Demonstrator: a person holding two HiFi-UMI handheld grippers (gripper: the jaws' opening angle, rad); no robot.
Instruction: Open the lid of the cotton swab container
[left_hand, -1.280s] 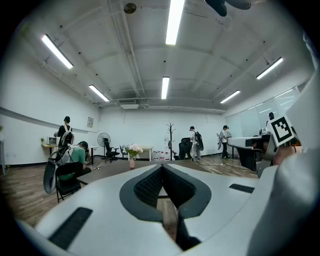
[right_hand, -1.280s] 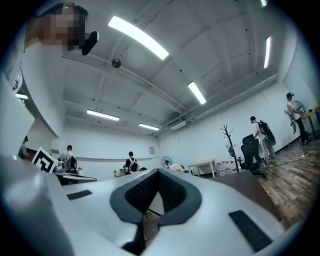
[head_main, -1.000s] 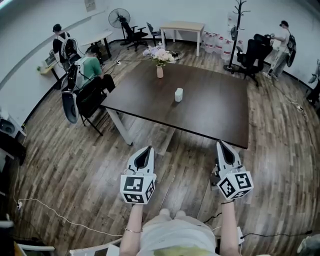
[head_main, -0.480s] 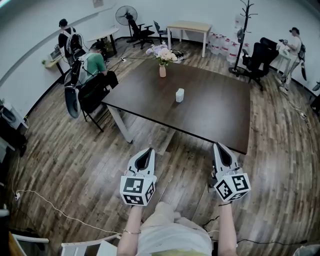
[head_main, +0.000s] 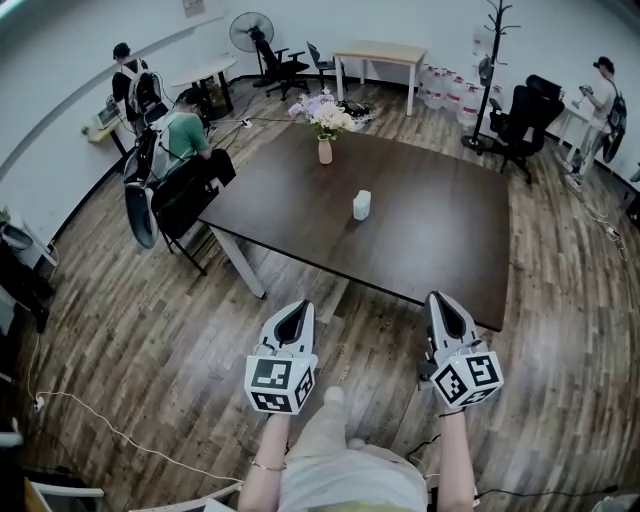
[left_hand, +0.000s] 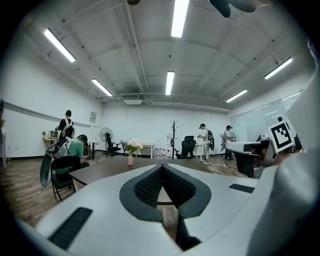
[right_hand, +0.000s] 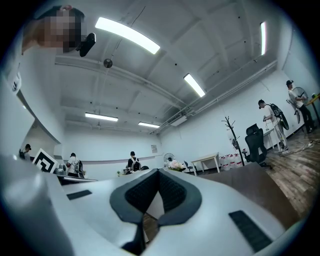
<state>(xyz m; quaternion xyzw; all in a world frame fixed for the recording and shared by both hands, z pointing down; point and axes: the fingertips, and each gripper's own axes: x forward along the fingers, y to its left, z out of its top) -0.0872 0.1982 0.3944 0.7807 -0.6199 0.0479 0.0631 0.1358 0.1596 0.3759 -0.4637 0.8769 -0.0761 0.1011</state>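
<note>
Observation, standing in the room. The person stands on the wooden floor (head_main: 150, 330), short of the near edge of the dark table (head_main: 440, 230), with one gripper in each hand.

Left gripper (head_main: 297, 308): jaws together and nothing between them; its own view shows the dark pads meeting at the tip (left_hand: 162, 167). Right gripper (head_main: 440, 298): the same, pads closed on each other and empty (right_hand: 159, 171). Both point forward, towards the table, and hang over the floor, not over the tabletop.

The cotton swab container (head_main: 361, 205), a small white pot, stands upright near the middle of the table, its long axis vertical. A vase (head_main: 325, 150) of flowers stands beyond it, well apart. The lid is too small to make out; I judge it unopened.

Key relation: the container lies straight ahead and well apart from both grippers, close to the midline between them. Neither hand is clearly nearer. Judgement: the person must step up to the table before either gripper can reach, then one would steady the body while the other works the top.
</note>
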